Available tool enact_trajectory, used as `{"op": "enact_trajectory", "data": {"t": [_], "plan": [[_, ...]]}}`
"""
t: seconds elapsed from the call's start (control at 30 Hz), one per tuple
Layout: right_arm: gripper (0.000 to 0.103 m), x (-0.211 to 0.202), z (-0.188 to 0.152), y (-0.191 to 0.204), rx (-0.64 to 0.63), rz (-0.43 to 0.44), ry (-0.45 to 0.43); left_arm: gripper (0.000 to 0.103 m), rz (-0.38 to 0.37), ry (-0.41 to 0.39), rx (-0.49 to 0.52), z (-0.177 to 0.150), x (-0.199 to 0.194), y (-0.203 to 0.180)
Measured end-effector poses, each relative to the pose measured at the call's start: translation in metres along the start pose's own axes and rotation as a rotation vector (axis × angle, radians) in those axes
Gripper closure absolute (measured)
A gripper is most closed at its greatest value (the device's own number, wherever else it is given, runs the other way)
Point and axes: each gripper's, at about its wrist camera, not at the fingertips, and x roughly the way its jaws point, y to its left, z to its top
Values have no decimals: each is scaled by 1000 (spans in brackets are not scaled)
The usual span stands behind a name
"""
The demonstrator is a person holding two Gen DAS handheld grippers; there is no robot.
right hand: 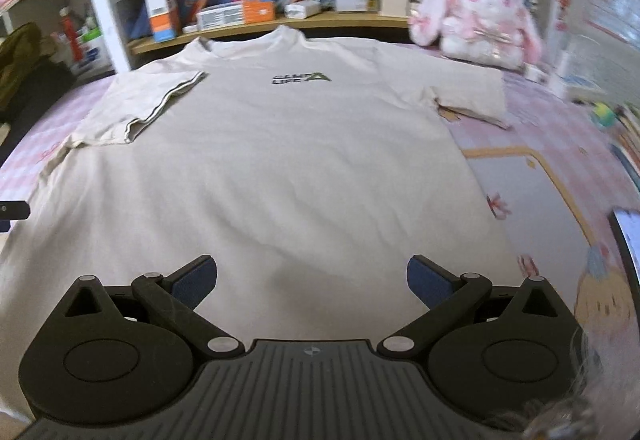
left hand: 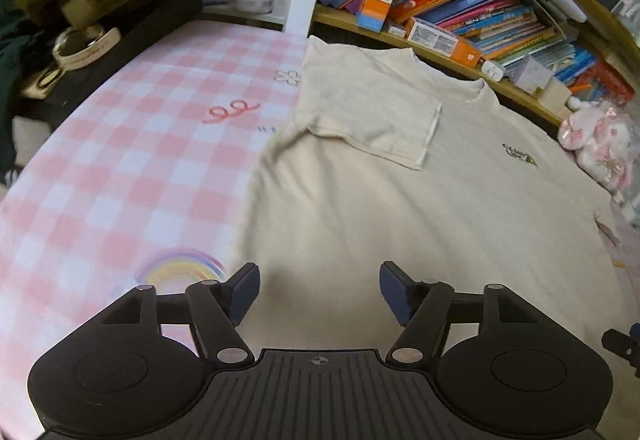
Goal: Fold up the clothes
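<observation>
My left hand-held gripper [left hand: 319,290] and right hand-held gripper [right hand: 311,280] hover released, grasping nothing, above the cream cotton T-shirt [right hand: 260,168] lying flat on the pink checked bed sheet [left hand: 120,160]. Risk: pinching one fabric layer would drag the folded sleeve [left hand: 372,112] open.

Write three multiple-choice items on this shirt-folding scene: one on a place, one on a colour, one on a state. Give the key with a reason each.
1. Where does the plush rabbit sit?
A. beyond the T-shirt's spread sleeve, by the bookshelf
B. on the shirt's chest
C. between the right tool's fingers

2. What colour is the T-shirt?
A. navy
B. cream
C. red

3. How do the sleeves lie?
A. both spread out
B. both folded in
C. one folded in, one spread out

Key:
1 A: the rabbit rests past the spread sleeve, in front of the bookshelf.
2 B: the cloth is pale cream with a dark chest logo.
3 C: the sleeve on the left of the right wrist view lies over the shirt's body; the other lies flat on the bedsheet.
</observation>
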Motion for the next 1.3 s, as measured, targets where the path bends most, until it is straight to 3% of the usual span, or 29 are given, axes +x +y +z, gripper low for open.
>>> {"op": "enact_trajectory", "data": {"t": [0.23,0.43,0.63,0.8,1.17,1.3], "plan": [[1,14,20,-75,-11,86,-7,28,64,-9,-34,-35,-4,-63],[1,26,33,-140,94,93,9,25,64,41,11,-50,8,-111],[1,39,45,-176,161,125,1,23,48,73,27,-50,23,-138],[5,54,58,-200,273,206,28,23,50,93,48,-49,27,-149],[45,85,78,-229,443,292,77,8,76,128,91,-52,34,-162],[53,96,80,-238,521,329,99,6,86,130,100,-53,35,-164]]}}
